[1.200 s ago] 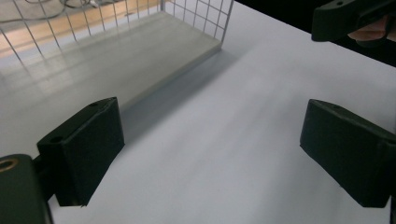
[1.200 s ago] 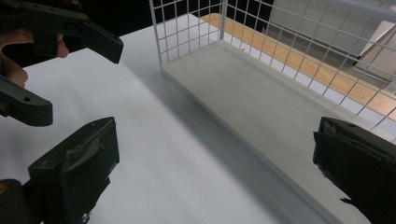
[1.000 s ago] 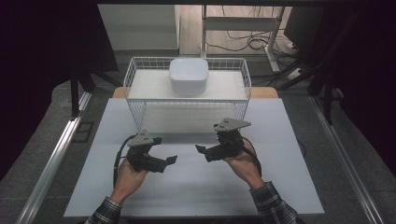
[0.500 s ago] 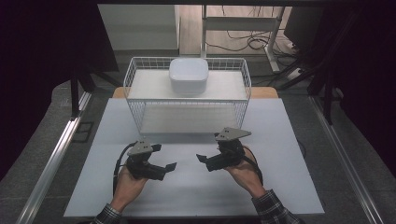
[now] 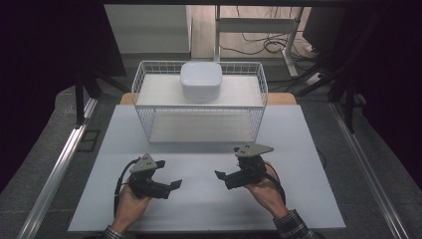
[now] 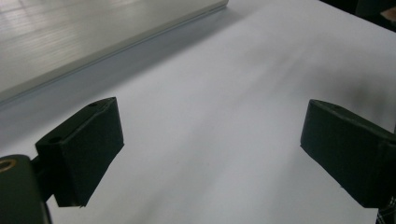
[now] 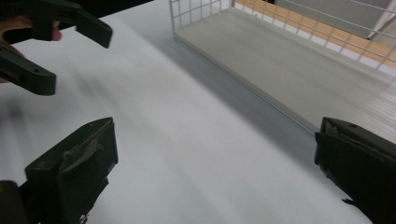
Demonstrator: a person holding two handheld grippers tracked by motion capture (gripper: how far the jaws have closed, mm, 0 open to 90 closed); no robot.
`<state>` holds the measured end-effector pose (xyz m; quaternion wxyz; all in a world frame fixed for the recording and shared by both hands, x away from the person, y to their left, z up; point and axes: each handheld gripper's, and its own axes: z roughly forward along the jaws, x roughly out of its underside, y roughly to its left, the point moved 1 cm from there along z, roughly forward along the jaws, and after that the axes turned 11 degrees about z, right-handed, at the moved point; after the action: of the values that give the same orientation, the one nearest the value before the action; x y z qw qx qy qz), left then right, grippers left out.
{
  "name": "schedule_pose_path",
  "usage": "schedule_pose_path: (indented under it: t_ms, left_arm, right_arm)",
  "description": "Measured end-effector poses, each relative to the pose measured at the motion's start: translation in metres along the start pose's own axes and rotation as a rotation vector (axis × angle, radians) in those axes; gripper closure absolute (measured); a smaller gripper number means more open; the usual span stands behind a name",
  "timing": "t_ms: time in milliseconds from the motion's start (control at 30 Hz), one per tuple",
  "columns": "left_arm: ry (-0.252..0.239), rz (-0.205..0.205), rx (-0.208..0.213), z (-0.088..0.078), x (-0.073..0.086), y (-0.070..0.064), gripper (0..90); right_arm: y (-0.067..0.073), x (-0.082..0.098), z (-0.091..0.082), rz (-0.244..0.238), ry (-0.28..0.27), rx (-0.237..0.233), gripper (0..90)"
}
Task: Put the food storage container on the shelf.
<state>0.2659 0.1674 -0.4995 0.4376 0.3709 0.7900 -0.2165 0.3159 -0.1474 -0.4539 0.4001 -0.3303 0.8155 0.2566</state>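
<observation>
I have both grippers low over the white table (image 5: 298,149), jaws spread and holding nothing: left gripper (image 5: 171,185), right gripper (image 5: 222,177). The white bowl (image 5: 201,79) sits on top of the wire basket (image 5: 144,84), well apart from them. I would raise both (slowly, clearing the rim) and approach the bowl's sides evenly.

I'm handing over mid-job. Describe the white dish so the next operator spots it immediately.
Start at the white wire basket standing at the far edge of the white table. On its upper shelf, near the back and about centred, sits the white dish: a rounded-square, glossy bowl. It is the one item in the basket.
</observation>
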Motion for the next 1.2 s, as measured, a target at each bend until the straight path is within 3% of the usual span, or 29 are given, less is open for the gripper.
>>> schedule_pose_path:
  t_ms: [900,1200]
  left_arm:
    - [0.043,-0.06,-0.062,-0.035,0.038,0.001,5.9]
    - [0.051,-0.07,-0.094,-0.043,0.049,0.001,5.6]
  right_arm:
    - [-0.018,0.036,-0.043,0.046,-0.03,0.063,0.0]
    - [-0.026,0.052,-0.05,0.052,-0.012,0.114,0.0]
